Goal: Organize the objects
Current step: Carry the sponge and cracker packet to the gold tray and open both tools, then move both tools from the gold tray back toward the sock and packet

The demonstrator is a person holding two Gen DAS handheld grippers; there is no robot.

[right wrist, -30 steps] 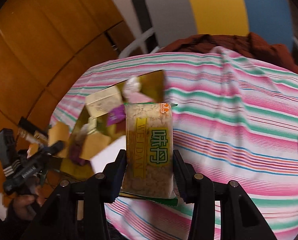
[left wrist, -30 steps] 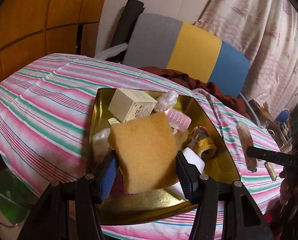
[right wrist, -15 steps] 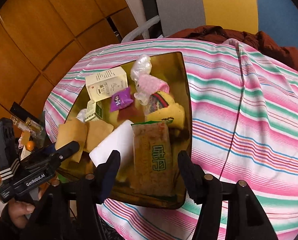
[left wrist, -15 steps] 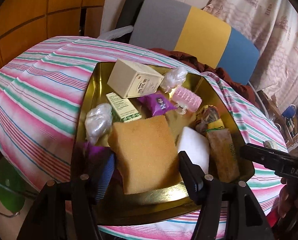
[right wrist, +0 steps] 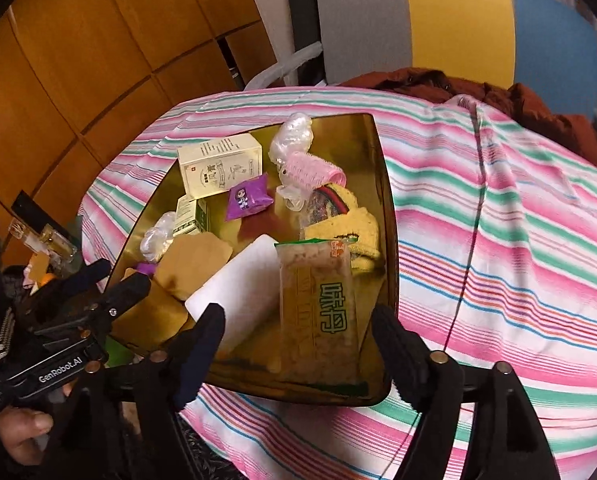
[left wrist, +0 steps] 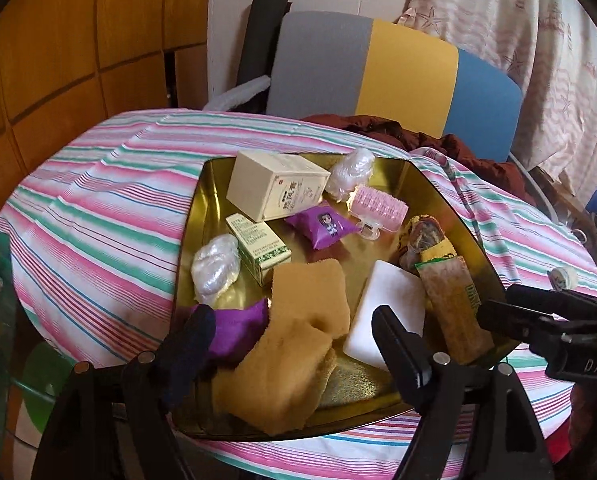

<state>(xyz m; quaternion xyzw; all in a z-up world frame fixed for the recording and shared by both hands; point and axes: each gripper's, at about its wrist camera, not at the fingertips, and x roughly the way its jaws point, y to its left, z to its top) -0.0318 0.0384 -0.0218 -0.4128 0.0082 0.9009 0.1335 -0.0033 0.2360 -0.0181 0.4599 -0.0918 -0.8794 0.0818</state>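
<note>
So most of the sorting looks done already. The striped tablecloth is nearly bare, and pretty much everything has been piled into the gold tray sitting on it. From biggest to smallest, what can be counted in there: a cream box at the far side, two tan sponges stacked loosely at the near edge, a white block beside them, a long snack packet lying along the right side, a yellow knitted thing just behind it, a small green-and-white box, a pink hair roller, a couple of purple sachets and two clear plastic wads.

What's probably left: a small white item can be seen out on the cloth past the tray's right rim, and something is cut off at the right edge of the right wrist view, too small to identify. Those are likely the last stragglers.

The left gripper is spread wide and nothing is held; the sponges lie between and just ahead of its fingers, not pinched. The right gripper is likewise wide apart and empty, with the snack packet lying flat in the tray between its fingers, apparently touched by neither.
</note>
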